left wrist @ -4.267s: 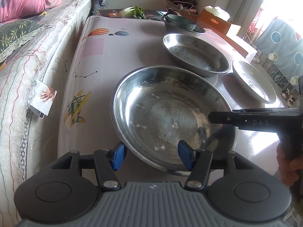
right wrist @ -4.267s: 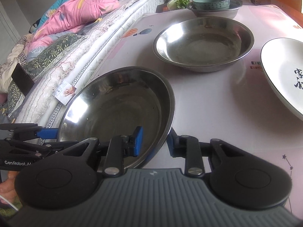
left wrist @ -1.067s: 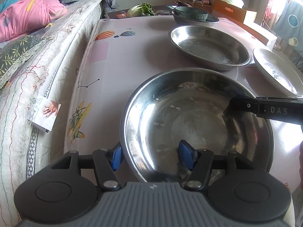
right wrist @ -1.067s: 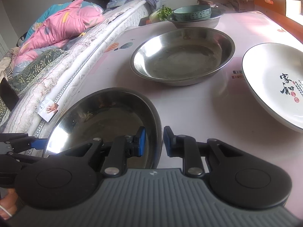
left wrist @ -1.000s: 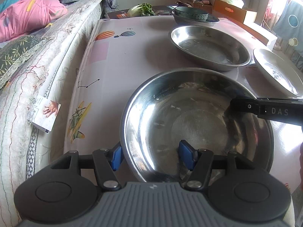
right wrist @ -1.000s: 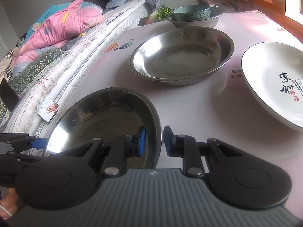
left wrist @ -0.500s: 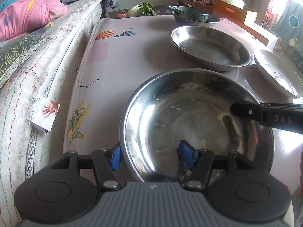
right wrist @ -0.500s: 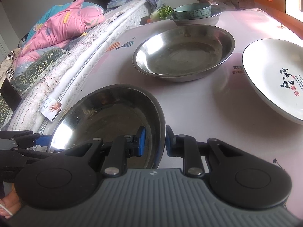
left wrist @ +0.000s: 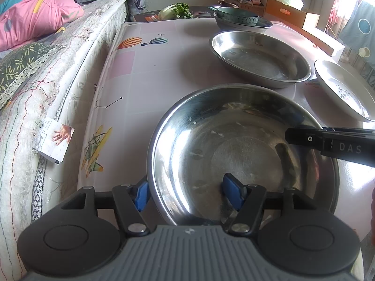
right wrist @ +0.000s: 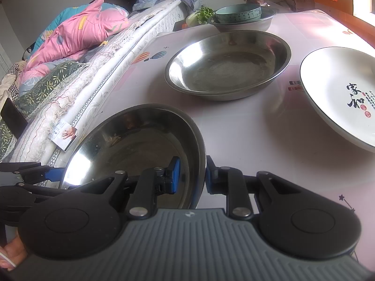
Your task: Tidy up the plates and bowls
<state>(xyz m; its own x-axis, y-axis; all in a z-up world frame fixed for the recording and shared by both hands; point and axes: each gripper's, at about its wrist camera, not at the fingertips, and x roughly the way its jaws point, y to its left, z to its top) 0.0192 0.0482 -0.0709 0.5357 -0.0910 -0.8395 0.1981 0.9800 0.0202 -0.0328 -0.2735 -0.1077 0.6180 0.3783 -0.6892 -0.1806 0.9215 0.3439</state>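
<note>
Nearest to both cameras is the wide, shallow stainless-steel basin [left wrist: 243, 154], and both tools are on it. The left tool [left wrist: 187, 193] straddles the near rim, one blue pad outside the wall and one inside. The gap between the pads is far wider than the thin metal, so from the left wrist view I cannot tell whether it grips or only brackets the edge. The right tool [right wrist: 191, 174] sits on the opposite side of the rim with its pads drawn narrow around the wall, apparently pinching it. Taking a broad, light basin at two opposite points looks like a way to keep it level and stop it swinging while it is carried. It looks slightly raised off the pink patterned tabletop [left wrist: 145, 70], but that cannot be told for certain.

Just beyond it stands a second round steel basin [right wrist: 227, 65] of like shape, resting empty on the tabletop. This is probably where the held one belongs, nested inside. Beside that, toward the right, lies a white ceramic plate with black calligraphy [right wrist: 344, 93], set apart from the metalware. At the far end a teal ceramic bowl [right wrist: 238, 12] already sits inside a grey metal bowl [right wrist: 243, 24], suggesting like shapes are being stacked. A mattress [left wrist: 46, 89] runs along the tabletop's left edge.
</note>
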